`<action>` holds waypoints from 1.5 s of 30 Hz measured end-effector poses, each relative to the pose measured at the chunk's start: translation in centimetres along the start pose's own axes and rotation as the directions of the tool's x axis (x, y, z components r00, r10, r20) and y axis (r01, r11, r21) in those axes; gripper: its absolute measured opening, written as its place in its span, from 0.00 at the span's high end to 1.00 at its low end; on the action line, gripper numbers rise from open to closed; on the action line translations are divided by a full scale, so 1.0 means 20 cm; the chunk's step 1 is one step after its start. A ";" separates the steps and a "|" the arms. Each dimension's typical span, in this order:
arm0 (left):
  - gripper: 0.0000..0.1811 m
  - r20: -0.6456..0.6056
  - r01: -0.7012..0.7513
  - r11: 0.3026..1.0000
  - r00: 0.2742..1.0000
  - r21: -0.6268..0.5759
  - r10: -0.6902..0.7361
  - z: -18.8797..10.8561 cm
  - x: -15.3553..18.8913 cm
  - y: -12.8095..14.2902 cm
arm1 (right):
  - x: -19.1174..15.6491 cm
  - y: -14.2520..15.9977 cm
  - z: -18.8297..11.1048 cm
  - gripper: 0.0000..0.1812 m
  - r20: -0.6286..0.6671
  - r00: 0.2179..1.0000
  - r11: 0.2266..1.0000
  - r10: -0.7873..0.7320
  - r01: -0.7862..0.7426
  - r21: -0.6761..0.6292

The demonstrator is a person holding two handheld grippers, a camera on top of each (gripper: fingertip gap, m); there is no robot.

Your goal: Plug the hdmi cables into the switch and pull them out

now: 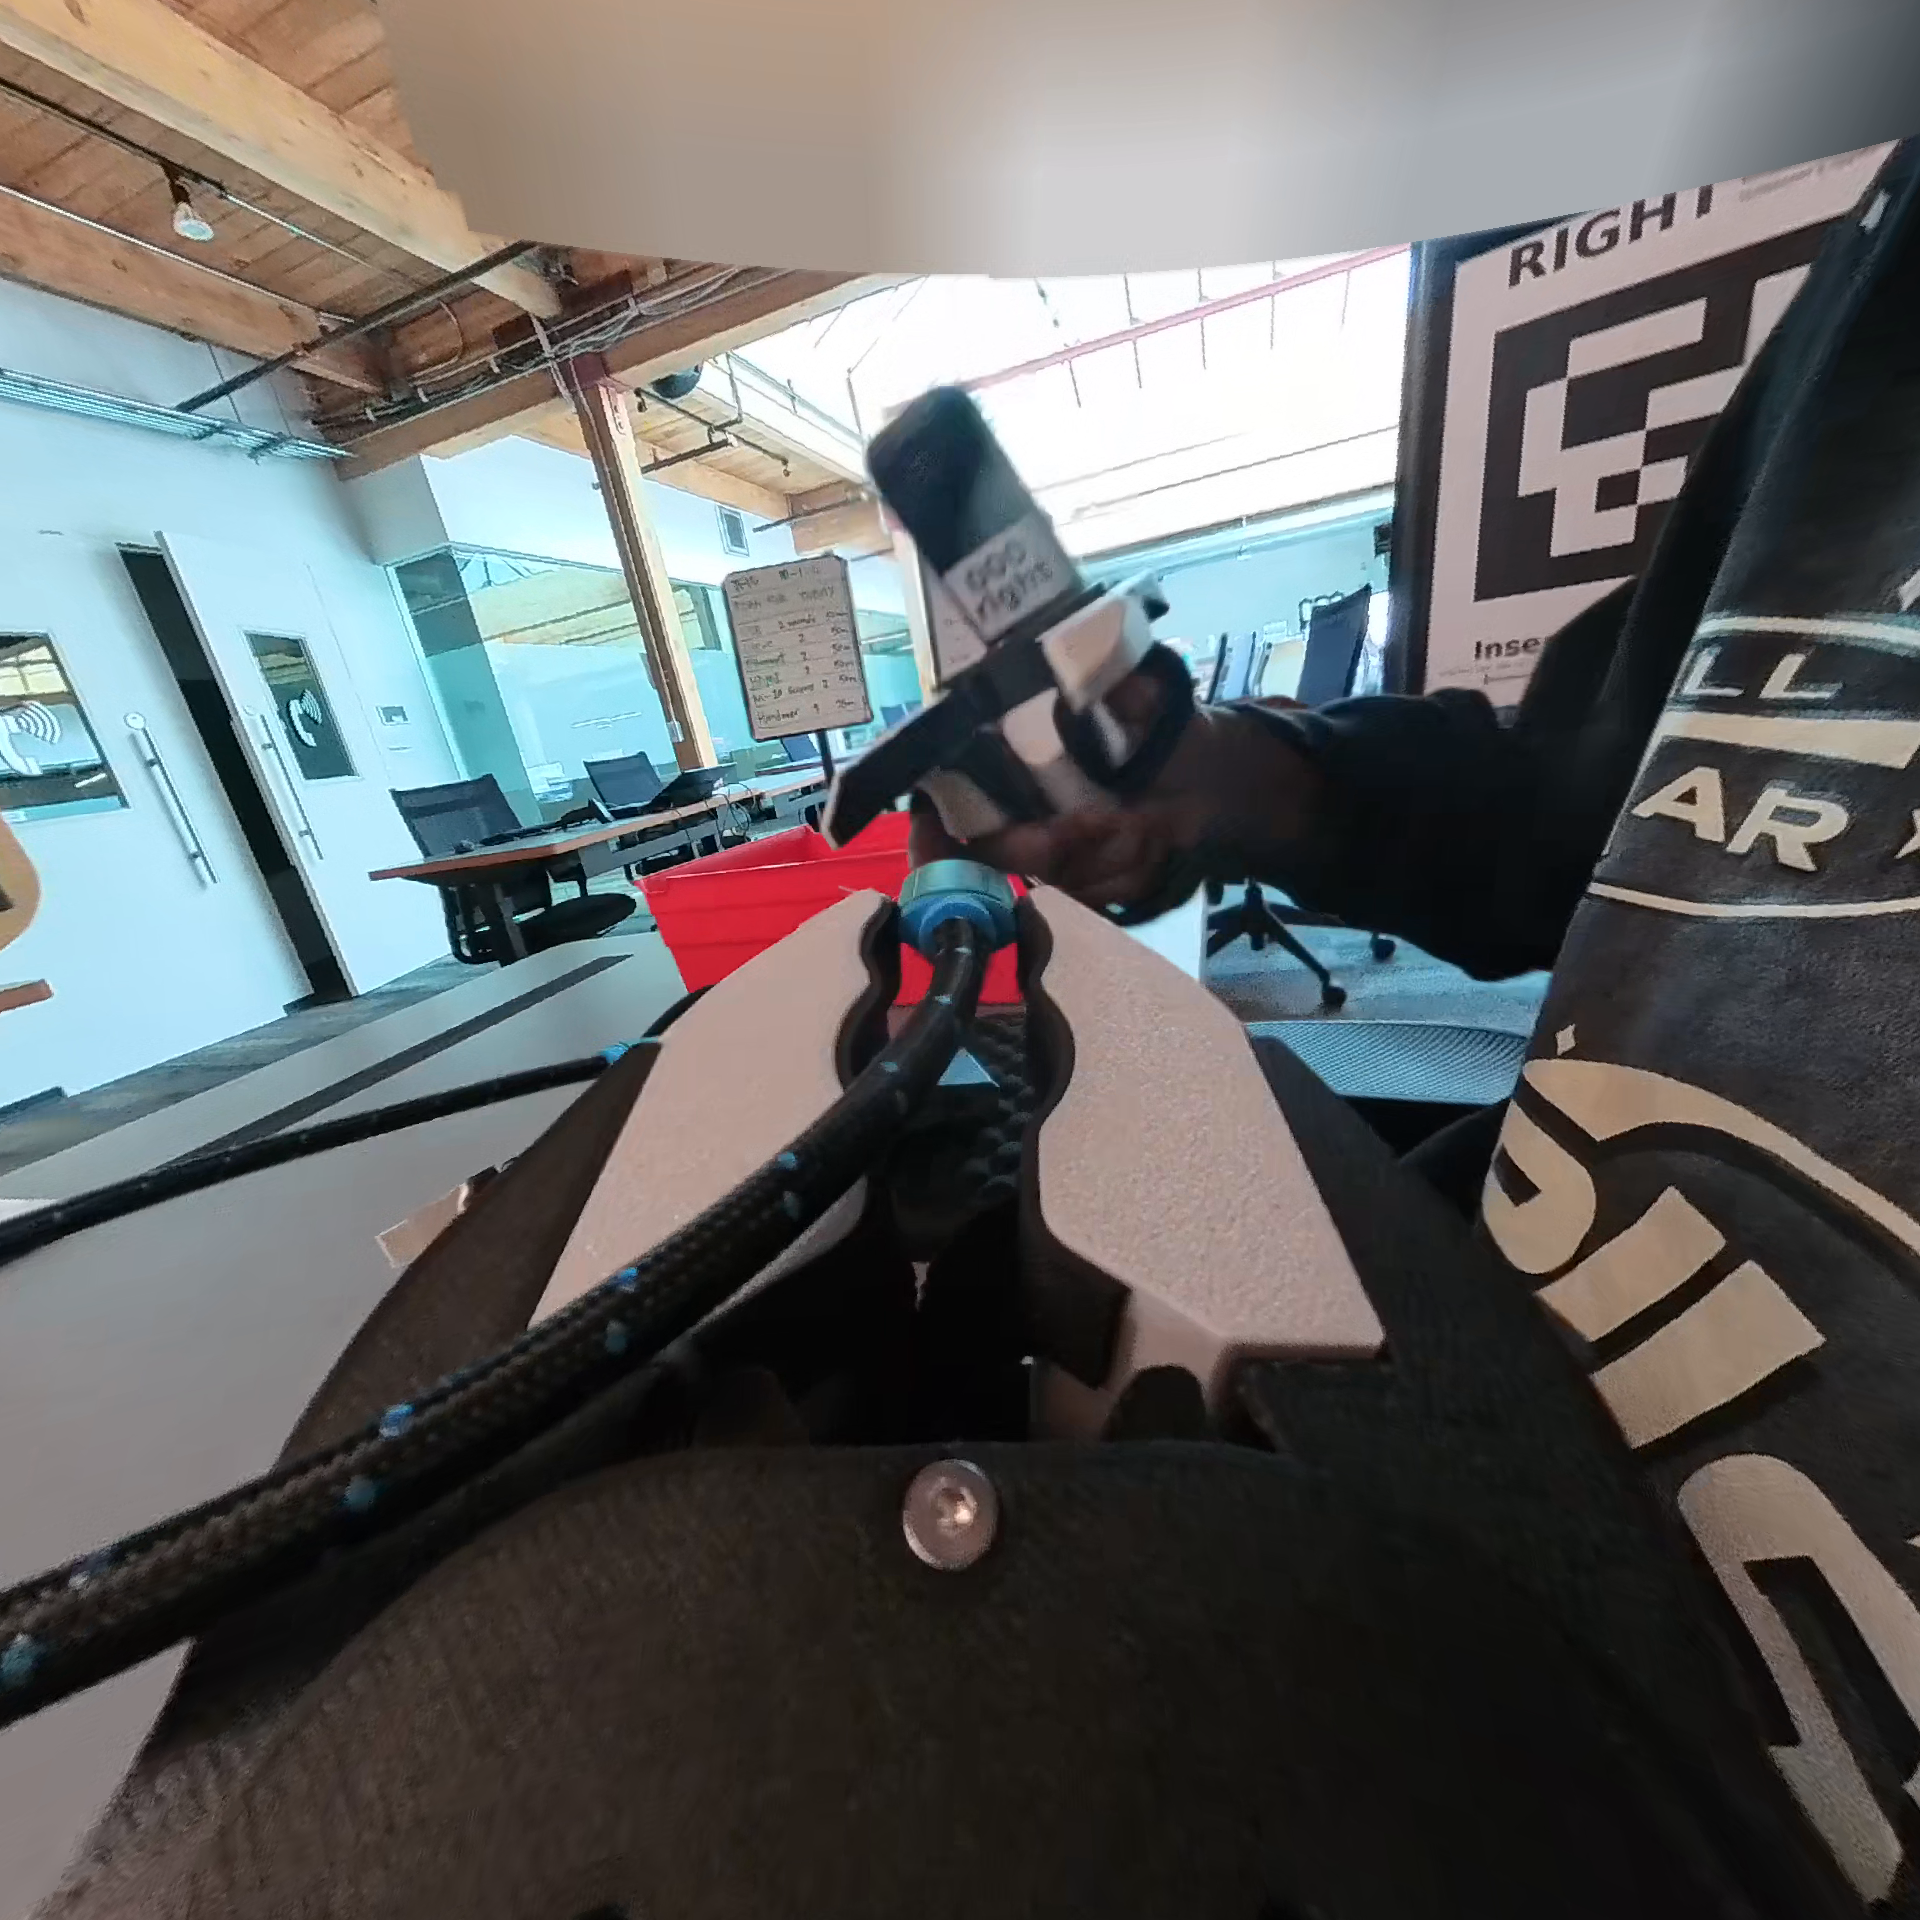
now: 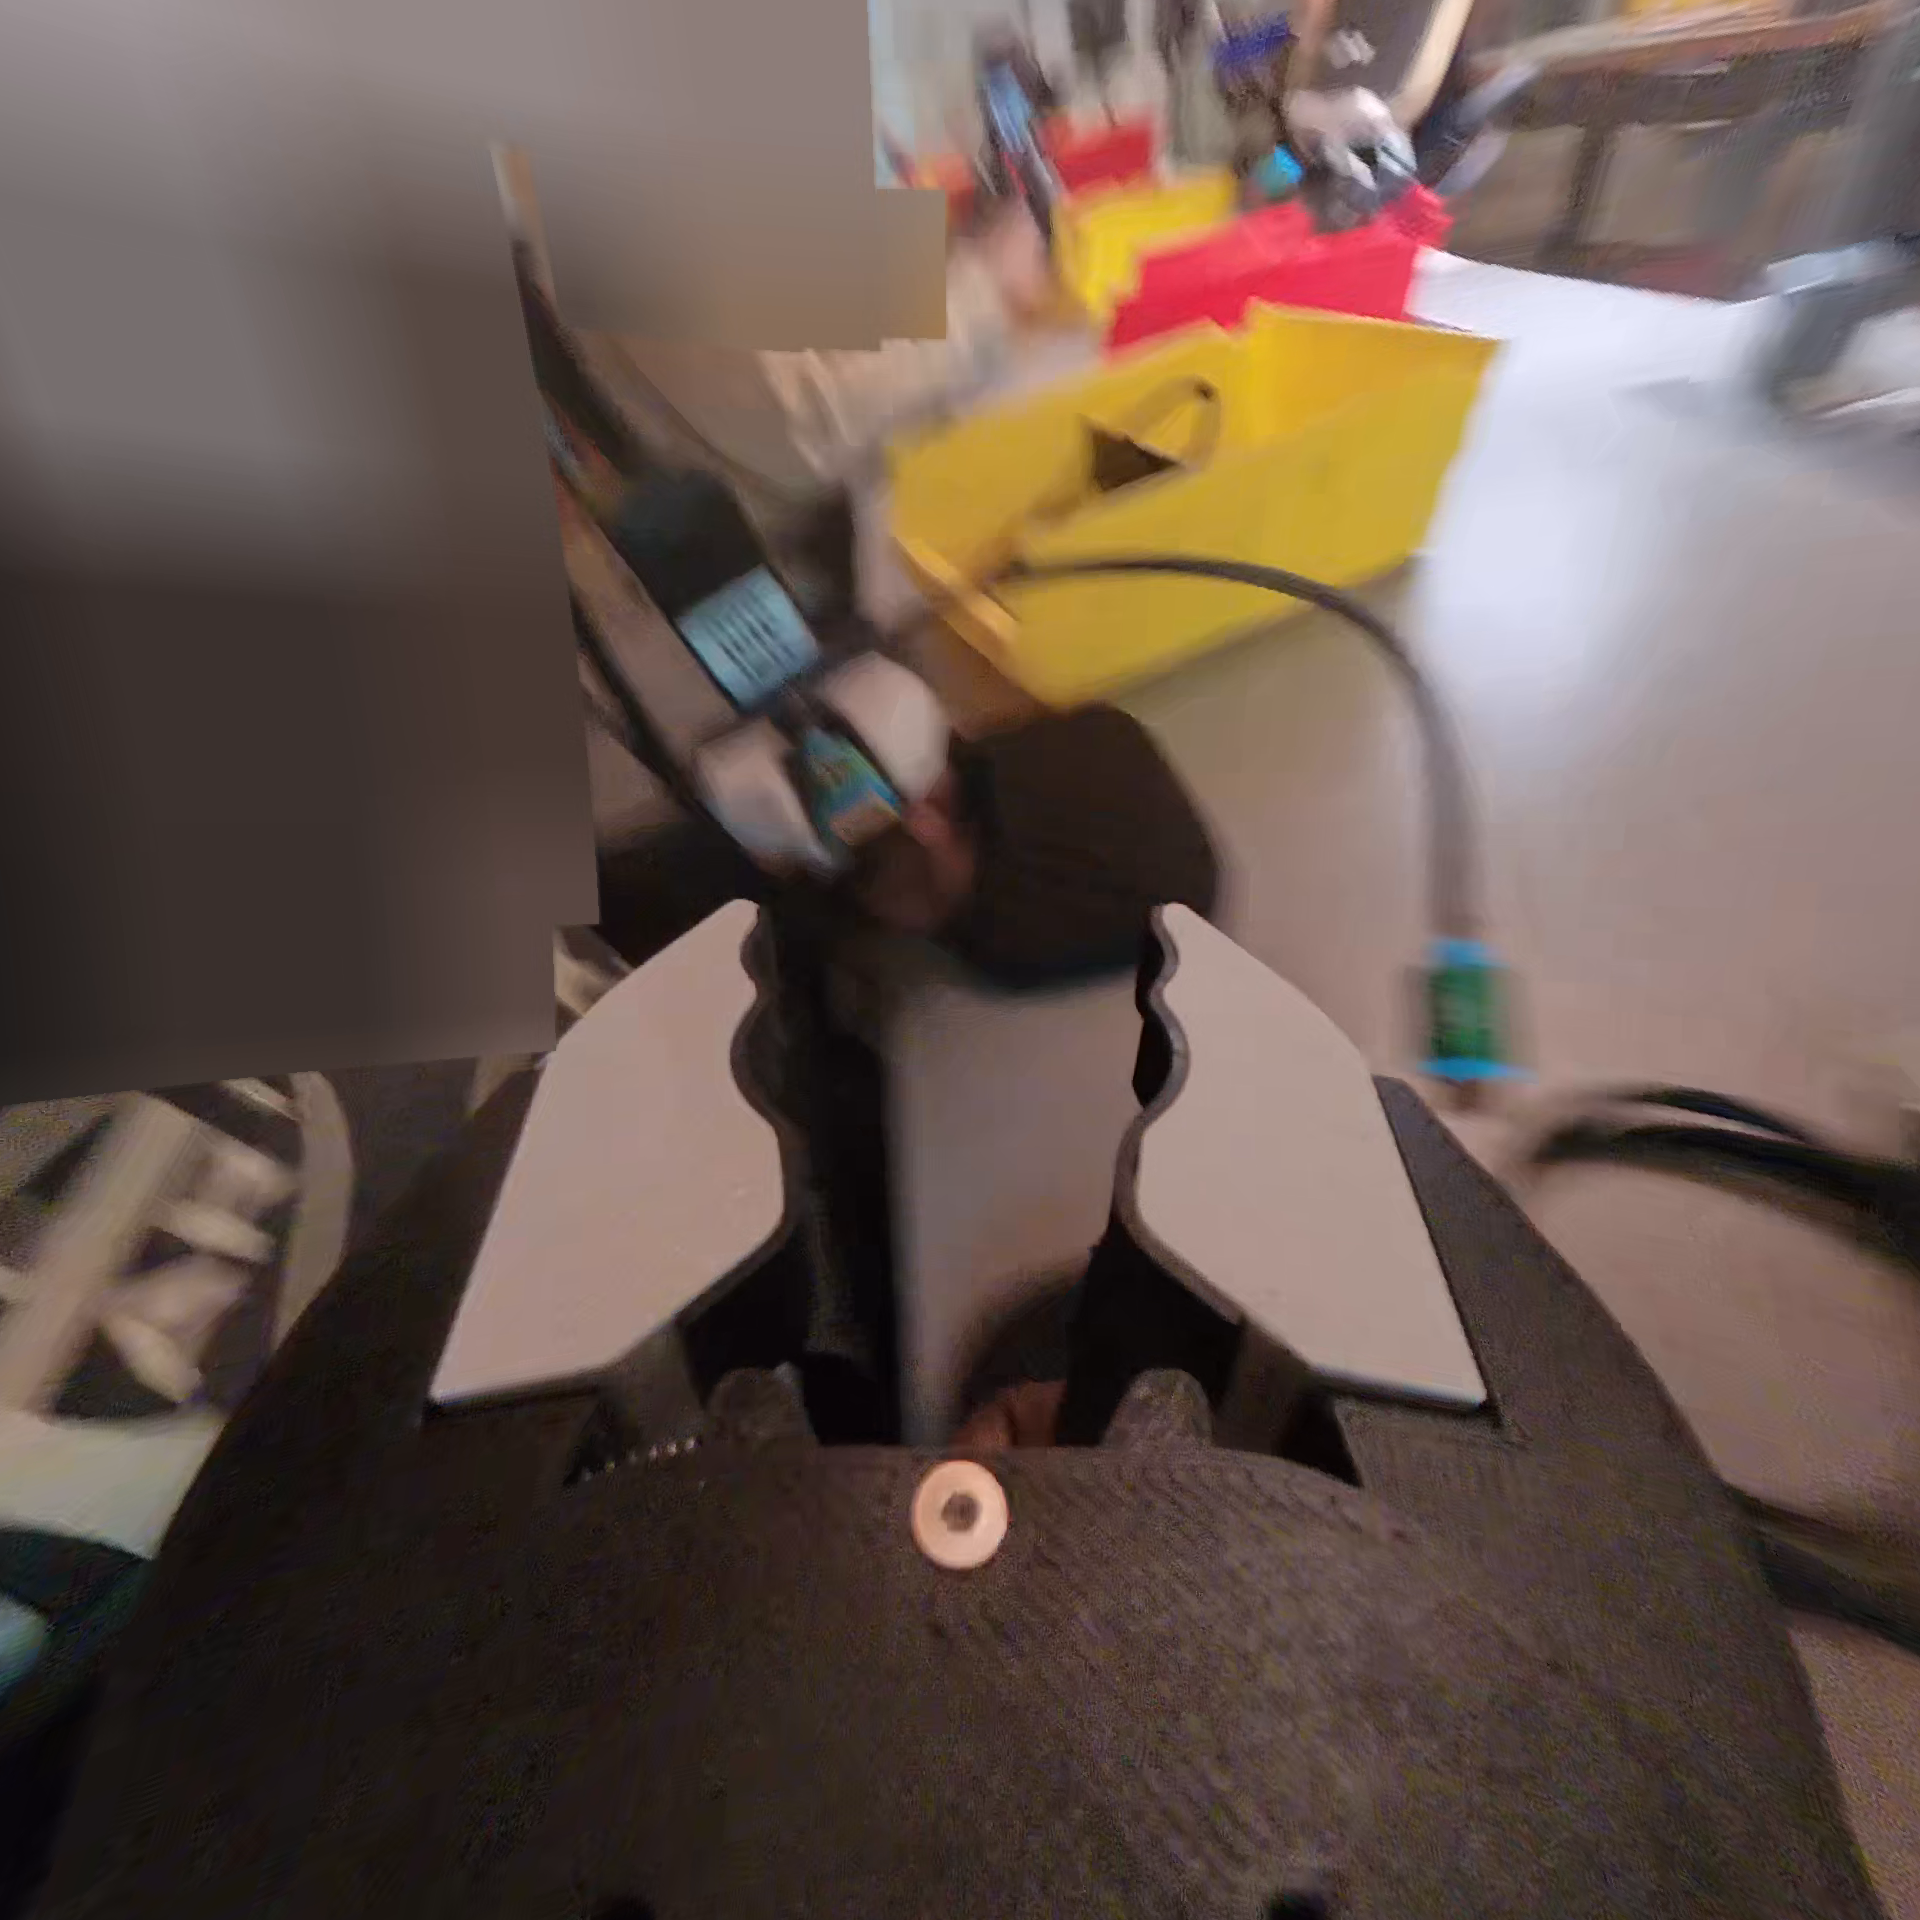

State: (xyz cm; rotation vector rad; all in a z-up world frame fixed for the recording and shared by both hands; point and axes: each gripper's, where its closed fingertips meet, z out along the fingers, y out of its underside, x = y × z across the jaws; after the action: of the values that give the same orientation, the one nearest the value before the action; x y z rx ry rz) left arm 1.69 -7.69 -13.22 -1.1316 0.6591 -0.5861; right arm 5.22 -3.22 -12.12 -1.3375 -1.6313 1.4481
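My left gripper (image 1: 956, 916) is shut on the blue plug end (image 1: 951, 894) of a black braided HDMI cable (image 1: 644, 1278), which trails back over the gripper to the lower left. My right gripper (image 2: 956, 930) is open and empty, held in the air. It also shows, blurred, in the left wrist view (image 1: 914, 810), held by a hand just beyond the plug. In the right wrist view the left gripper (image 2: 821, 800) shows with the blue plug (image 2: 847, 795). A second black cable (image 2: 1351, 613) arcs out of a yellow bin and its blue plug (image 2: 1470, 1013) hangs down. I cannot make out a switch.
A yellow bin (image 2: 1299, 488) stands on the pale table (image 2: 1662, 727), with red (image 2: 1278, 270) and yellow bins behind it. A red bin (image 1: 769, 914) shows in the left wrist view. The person's dark printed shirt (image 1: 1714, 1143) fills the right. Office desks and chairs stand far off.
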 end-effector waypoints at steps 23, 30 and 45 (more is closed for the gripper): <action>0.89 0.034 0.044 0.999 0.998 0.004 -0.044 -0.01 -0.05 0.01 | 0.52 0.60 -0.11 0.83 0.393 0.809 0.466 -0.436 0.577 -0.671; 0.89 0.062 0.031 0.995 0.998 -0.095 -0.025 0.00 -0.07 0.06 | 0.27 0.46 -0.08 0.86 0.246 0.901 0.799 -0.357 0.431 -0.420; 0.89 -0.025 0.037 0.981 0.999 -0.192 -0.043 0.07 0.04 0.15 | 0.12 0.40 -0.10 0.86 0.211 0.897 0.823 -0.388 0.441 -0.359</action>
State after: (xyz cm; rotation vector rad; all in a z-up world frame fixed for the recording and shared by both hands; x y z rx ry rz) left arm 3.45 -6.41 -15.78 -1.3211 0.7306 -0.5832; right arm 8.72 -1.01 -19.72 -1.0001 -2.2294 0.9856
